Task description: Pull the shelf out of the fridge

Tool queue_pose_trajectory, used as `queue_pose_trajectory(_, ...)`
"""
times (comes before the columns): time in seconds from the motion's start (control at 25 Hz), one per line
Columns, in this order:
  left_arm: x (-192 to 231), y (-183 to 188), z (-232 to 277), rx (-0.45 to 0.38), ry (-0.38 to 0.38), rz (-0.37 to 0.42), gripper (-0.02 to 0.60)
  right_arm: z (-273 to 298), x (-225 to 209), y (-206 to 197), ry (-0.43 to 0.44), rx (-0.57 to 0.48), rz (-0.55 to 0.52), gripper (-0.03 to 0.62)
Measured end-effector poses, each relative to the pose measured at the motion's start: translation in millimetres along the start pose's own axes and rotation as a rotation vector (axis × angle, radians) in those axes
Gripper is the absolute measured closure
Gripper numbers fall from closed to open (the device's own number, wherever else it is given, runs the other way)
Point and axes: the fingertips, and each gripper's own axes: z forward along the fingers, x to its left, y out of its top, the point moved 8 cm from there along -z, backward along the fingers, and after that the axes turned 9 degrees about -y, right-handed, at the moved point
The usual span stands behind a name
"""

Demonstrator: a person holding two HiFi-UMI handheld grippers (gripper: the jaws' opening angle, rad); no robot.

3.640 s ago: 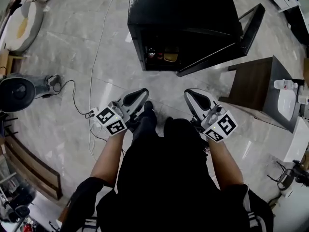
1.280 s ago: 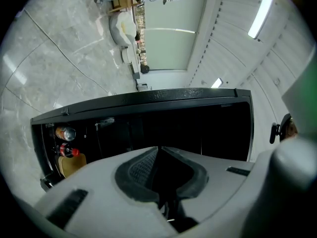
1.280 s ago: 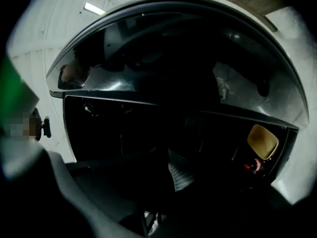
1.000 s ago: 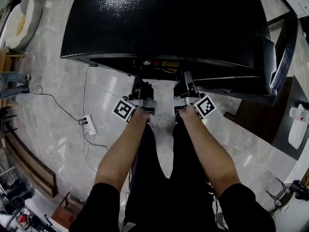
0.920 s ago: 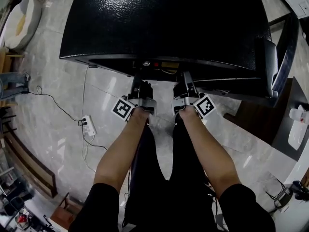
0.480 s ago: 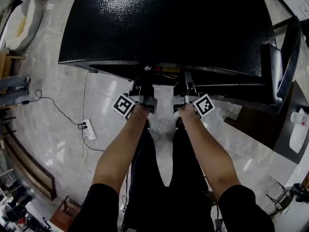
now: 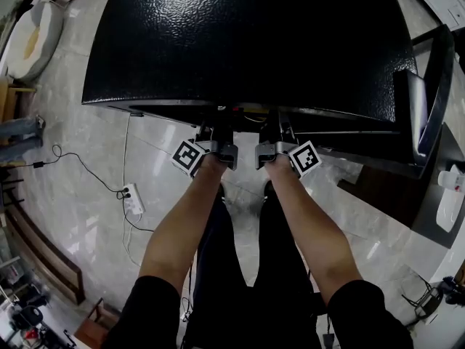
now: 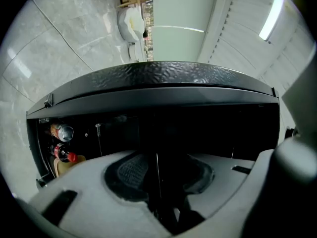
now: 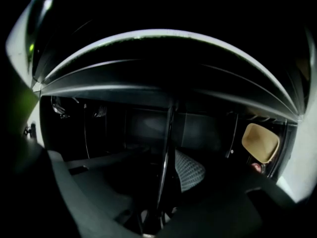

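The left gripper (image 8: 163, 180) is reaching into the open fridge (image 7: 247, 42), its 2 jaws standing apart with the thin front edge of the shelf (image 8: 157, 160) between them, unpinched. Beside it, the right gripper (image 9: 171, 182) is opening its jaws around that same edge. The shelf is lying inside, straight ahead of both grippers equally, its edge running side to side, so any pull is heading back toward the person.

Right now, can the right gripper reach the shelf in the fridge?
Probably yes. The right gripper is at the open fridge, its jaws opening with the shelf edge between them, and nothing seems in the way.
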Motion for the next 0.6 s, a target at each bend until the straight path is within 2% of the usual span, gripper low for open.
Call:
queue_pose_trajectory(0.16, 5.8, 2.8, 3.1, 0.007, 0.003, 0.014, 0.460, 3.5, -5.7, 2.4, -0.016, -0.014, -0.012, 0.457)
queue_pose_trajectory(0.6, 14.8, 10.7, 7.3, -0.008, 0.036, 0.028, 0.462, 14.0, -6.6, 3.9, 0.017, -0.054, -0.004, 0.482)
